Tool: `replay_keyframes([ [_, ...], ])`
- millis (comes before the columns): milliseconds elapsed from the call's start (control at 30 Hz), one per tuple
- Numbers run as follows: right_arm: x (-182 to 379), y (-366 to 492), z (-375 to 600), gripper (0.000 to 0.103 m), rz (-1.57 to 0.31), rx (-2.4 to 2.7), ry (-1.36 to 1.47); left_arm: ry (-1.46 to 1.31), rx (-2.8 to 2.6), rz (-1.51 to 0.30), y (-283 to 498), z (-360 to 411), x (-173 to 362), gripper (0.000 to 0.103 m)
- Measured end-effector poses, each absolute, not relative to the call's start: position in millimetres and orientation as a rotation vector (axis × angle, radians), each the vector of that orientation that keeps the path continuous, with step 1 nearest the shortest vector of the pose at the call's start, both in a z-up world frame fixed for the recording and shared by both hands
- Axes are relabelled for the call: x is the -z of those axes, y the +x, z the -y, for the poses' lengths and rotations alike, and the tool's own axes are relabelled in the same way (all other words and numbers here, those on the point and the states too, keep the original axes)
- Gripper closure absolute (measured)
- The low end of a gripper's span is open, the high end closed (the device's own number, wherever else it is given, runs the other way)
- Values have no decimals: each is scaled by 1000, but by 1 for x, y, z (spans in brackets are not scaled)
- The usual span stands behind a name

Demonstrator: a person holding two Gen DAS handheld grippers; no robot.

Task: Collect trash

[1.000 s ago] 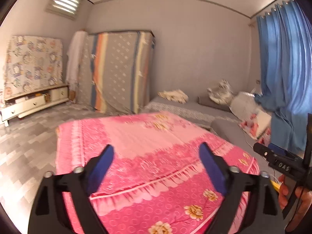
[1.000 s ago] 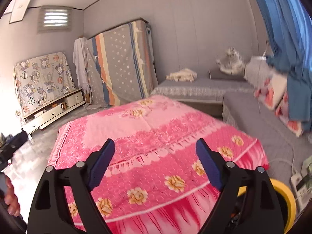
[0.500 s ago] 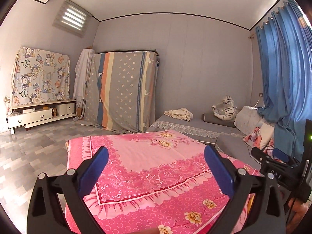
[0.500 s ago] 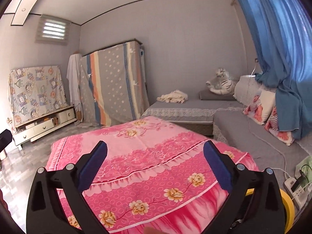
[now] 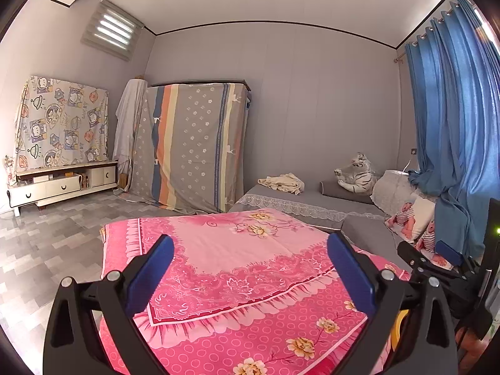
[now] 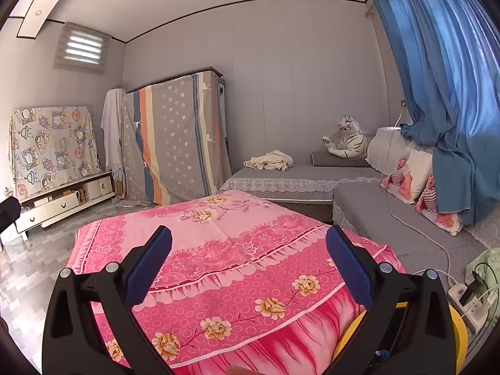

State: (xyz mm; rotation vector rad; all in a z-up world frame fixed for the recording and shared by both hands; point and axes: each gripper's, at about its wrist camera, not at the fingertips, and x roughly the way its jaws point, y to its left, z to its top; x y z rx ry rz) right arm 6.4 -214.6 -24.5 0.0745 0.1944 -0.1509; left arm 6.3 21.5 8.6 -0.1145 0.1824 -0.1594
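1 pink blanket [image 5: 237, 268], 1 toy tiger [image 5: 356, 173], 2 doll pillows [image 6: 403, 179]

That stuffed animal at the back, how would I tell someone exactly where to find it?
Start at the blue curtain on the right wall, then look to the grey bedding along the back wall. The white tiger toy lies on a grey pillow there. Its black stripes set it apart from the plain cream cloth bundled nearby.

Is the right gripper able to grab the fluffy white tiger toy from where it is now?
Probably not yet. The right gripper is open and empty over the pink flowered bedspread, while the fluffy white tiger toy sits far off on the grey mattress. The bed lies between them.
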Motion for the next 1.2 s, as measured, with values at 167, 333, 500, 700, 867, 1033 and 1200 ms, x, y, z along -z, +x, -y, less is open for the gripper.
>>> replay_keyframes([
  [167,26,9,218,9,-208,150,88,-115,167,-189,7,-19,-5,8],
  [333,28,11,222,9,-214,156,95,-116,173,-186,6,-18,-5,8],
  [500,29,12,223,9,-218,157,100,-117,180,-188,8,-18,-4,8],
  [700,30,13,222,9,-220,158,101,-121,187,-188,8,-16,-4,8],
  [867,32,13,221,9,-222,162,103,-117,189,-180,7,-15,-4,8],
  [1033,32,14,221,9,-228,162,104,-119,194,-180,8,-16,-3,8],
  [1200,32,15,222,9,-231,162,111,-120,201,-187,9,-15,-3,8],
])
